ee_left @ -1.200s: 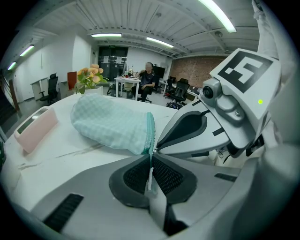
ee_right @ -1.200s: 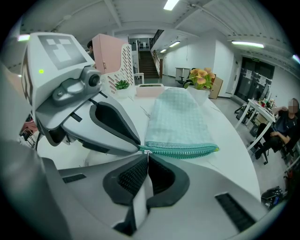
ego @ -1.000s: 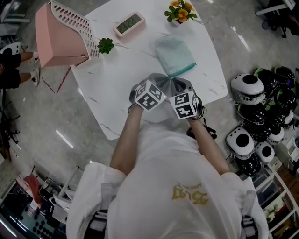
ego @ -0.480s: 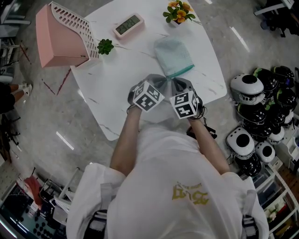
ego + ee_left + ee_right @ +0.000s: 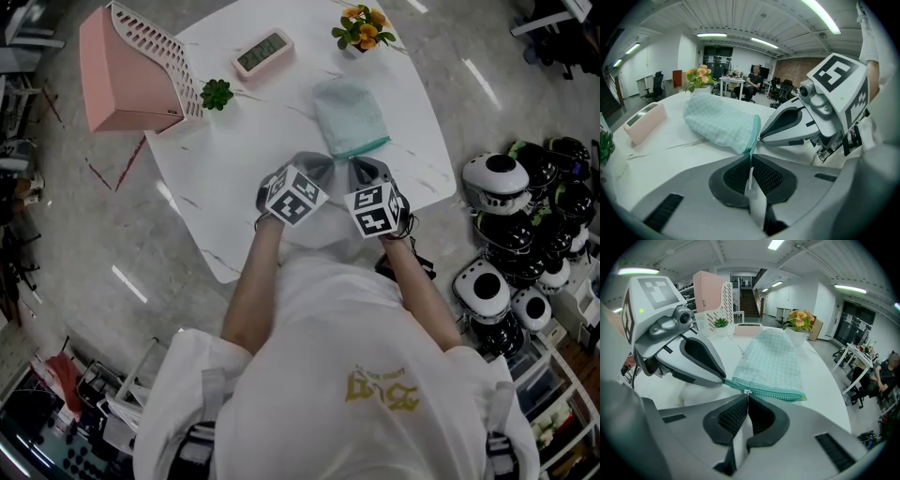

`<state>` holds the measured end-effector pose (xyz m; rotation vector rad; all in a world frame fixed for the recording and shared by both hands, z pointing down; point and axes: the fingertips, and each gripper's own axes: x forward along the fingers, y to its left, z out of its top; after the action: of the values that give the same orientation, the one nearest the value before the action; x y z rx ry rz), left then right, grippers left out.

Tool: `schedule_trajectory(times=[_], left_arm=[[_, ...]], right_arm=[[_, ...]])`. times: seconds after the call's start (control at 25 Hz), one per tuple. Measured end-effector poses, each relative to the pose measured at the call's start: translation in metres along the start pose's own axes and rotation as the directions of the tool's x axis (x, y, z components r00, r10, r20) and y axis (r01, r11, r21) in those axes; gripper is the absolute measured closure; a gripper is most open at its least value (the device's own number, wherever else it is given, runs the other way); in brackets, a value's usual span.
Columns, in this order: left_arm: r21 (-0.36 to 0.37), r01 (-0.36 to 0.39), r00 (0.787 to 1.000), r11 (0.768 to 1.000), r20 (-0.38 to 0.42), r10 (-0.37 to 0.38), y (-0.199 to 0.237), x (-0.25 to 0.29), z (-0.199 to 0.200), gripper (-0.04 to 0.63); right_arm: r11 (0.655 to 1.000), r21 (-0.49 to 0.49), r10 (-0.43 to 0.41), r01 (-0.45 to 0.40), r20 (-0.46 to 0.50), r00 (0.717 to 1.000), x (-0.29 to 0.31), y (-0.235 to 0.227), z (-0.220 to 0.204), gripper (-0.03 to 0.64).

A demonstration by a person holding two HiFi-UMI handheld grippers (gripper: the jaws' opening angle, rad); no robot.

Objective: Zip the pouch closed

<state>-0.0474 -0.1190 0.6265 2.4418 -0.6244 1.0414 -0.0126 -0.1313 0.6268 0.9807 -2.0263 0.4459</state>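
looks like the left gripper (image 5: 750,158) clamps the pouch (image 5: 721,123) by its corner, the right gripper (image 5: 747,395) pinches the zip pull (image 5: 747,392) just beside it, and the zip (image 5: 780,391) runs off toward the pouch's right end

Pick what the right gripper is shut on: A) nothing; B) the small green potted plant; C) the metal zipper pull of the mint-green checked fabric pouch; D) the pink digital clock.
C: the right gripper view shows the right gripper pinching the small metal zipper pull at the near edge of the mint-green checked fabric pouch.
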Motion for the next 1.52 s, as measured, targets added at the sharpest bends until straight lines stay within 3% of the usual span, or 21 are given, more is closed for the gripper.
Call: schedule_trajectory(times=[1.52], left_arm=[[-0.047,-0.044,0.999,0.998,0.012,0.045,0.011,-0.015,-0.013,0.558]], right_arm=[[0.993,0.021,-0.113,0.114,-0.065,0.991,-0.003,-0.055,-0.022,0.598]])
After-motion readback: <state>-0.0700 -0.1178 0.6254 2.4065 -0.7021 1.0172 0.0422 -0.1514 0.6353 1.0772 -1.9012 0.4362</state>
